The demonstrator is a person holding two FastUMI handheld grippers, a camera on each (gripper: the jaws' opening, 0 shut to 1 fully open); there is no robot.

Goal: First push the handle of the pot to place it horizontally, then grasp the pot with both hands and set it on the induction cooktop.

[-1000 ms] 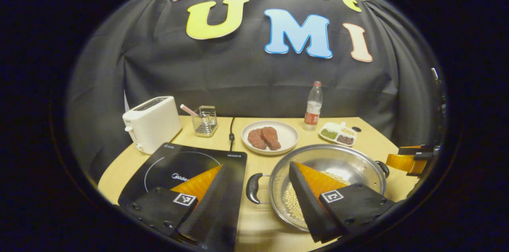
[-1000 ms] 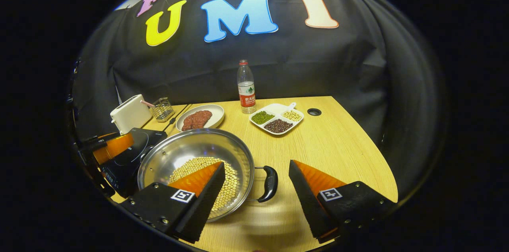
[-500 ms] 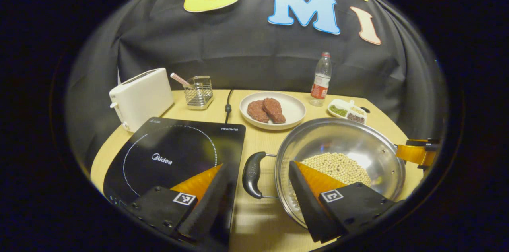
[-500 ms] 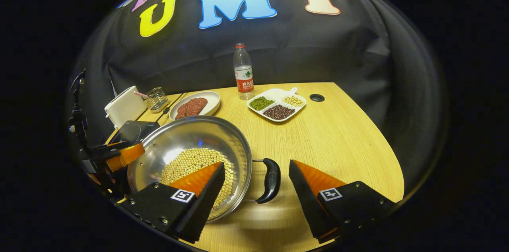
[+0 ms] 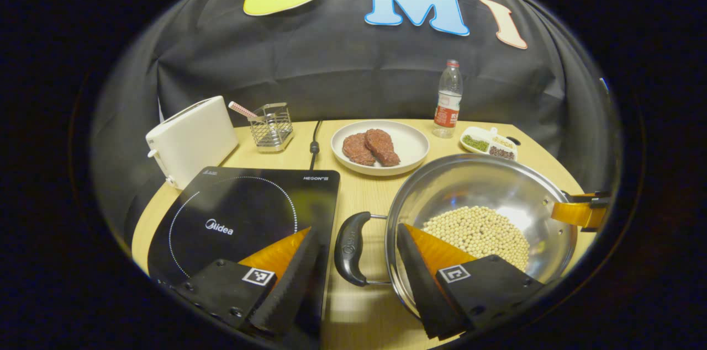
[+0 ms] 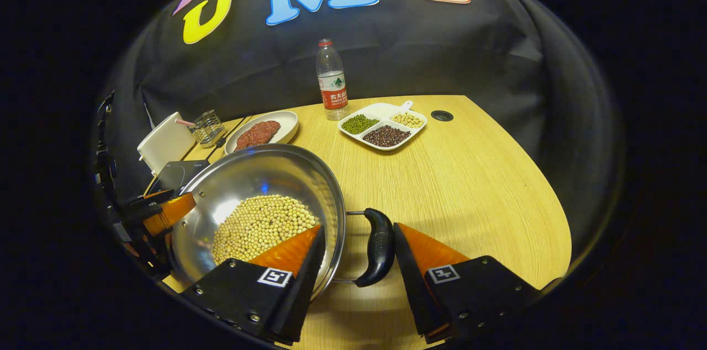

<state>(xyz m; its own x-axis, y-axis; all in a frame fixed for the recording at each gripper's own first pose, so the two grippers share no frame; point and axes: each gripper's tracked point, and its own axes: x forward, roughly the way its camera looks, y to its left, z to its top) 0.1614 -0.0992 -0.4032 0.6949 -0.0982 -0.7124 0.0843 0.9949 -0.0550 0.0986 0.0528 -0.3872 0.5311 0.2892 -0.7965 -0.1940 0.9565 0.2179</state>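
Observation:
A steel pot holding soybeans stands on the wooden table, to the right of the black induction cooktop. Its black handles lie level, one on each side. My left gripper is open and straddles the left handle: one finger is over the cooktop's edge, the other inside the pot rim. In the right gripper view, my right gripper is open around the right handle, which lies close against the outer finger. The inner finger reaches over the beans in the pot.
A white toaster, a wire basket, a plate of meat, a water bottle and a divided dish of beans line the back of the table. A power cord runs behind the cooktop.
Both grippers have come in closer and lower, so each pot handle now sits between a pair of fingers. The right gripper's fingers have narrowed a little.

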